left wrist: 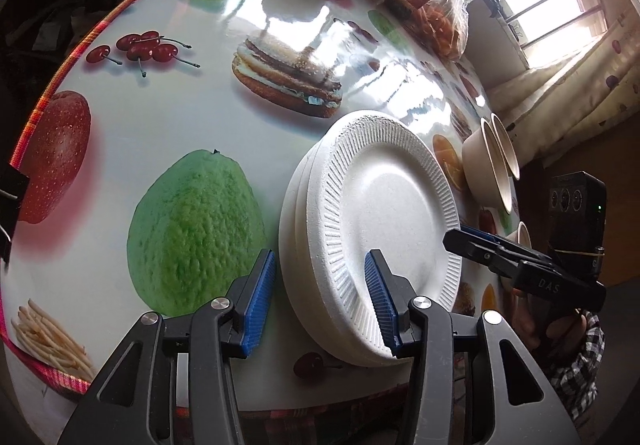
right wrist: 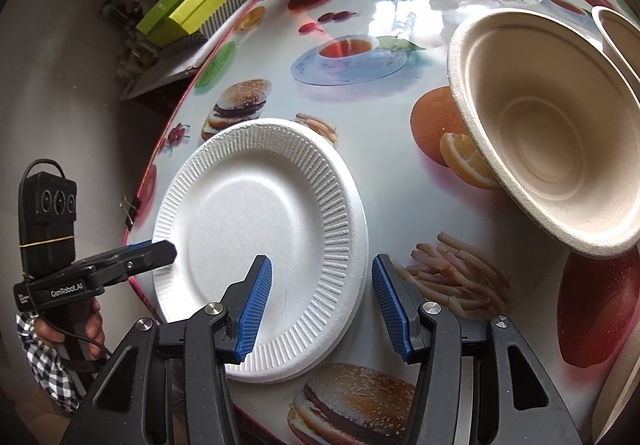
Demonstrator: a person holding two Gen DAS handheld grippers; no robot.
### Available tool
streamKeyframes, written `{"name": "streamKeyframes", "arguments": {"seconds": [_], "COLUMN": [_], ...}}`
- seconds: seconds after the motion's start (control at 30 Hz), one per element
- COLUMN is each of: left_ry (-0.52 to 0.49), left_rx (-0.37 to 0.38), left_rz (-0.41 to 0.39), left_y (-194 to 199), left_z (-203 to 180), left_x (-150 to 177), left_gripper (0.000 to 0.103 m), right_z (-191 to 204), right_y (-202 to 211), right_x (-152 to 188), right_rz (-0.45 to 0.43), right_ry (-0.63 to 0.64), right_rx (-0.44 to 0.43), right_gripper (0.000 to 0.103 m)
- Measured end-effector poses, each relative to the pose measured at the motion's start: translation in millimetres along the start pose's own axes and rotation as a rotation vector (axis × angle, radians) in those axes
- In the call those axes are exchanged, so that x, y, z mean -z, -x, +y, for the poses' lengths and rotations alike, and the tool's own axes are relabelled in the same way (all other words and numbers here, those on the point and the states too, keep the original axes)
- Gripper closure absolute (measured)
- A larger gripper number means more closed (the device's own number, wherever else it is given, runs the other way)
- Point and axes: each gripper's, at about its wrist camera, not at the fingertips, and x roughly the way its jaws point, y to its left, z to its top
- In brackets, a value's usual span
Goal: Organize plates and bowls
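A: From the left wrist view, the stack of white foam plates [left wrist: 372, 229] shows its layered edge, so several plates lie on the fruit-print tablecloth [left wrist: 160, 117]. The left gripper [left wrist: 320, 301] is spread, its pads on either side of the stack's near rim, neither pressing it.

B: The right wrist view shows only the top plate [right wrist: 260, 229]; the layers are hidden there. The right gripper [right wrist: 322, 309] is also spread, one pad over the plate, the other beside its rim, pinching nothing.

A: The beige bowls?

B: One large bowl [right wrist: 548, 133] sits right of the plates, a second bowl [right wrist: 618, 37] behind it cut off by the frame. The left view shows them [left wrist: 492, 165] edge-on, nested or just close, I cannot tell.

A: A third beige rim [left wrist: 524, 237] is mostly hidden behind the right gripper [left wrist: 460, 241].
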Motion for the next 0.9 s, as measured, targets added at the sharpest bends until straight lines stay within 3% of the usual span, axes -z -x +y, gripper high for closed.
{"name": "streamKeyframes", "arguments": {"seconds": [0.43, 0.9], "left_ry": [-0.006, -0.012], "left_rx": [-0.017, -0.047], "left_rz": [0.003, 0.002], "left_y": [-4, -18], "left_z": [-6, -5], "left_x": [-19, -68], "left_gripper": [0.056, 0.056], "right_z": [1, -4], "right_y": [-8, -18], "right_x": [-21, -64], "right_rz": [0.011, 0.018], "right_ry": [-0.005, -0.018], "right_rx": [0.021, 0.044], "right_gripper": [0.05, 0.05]}}
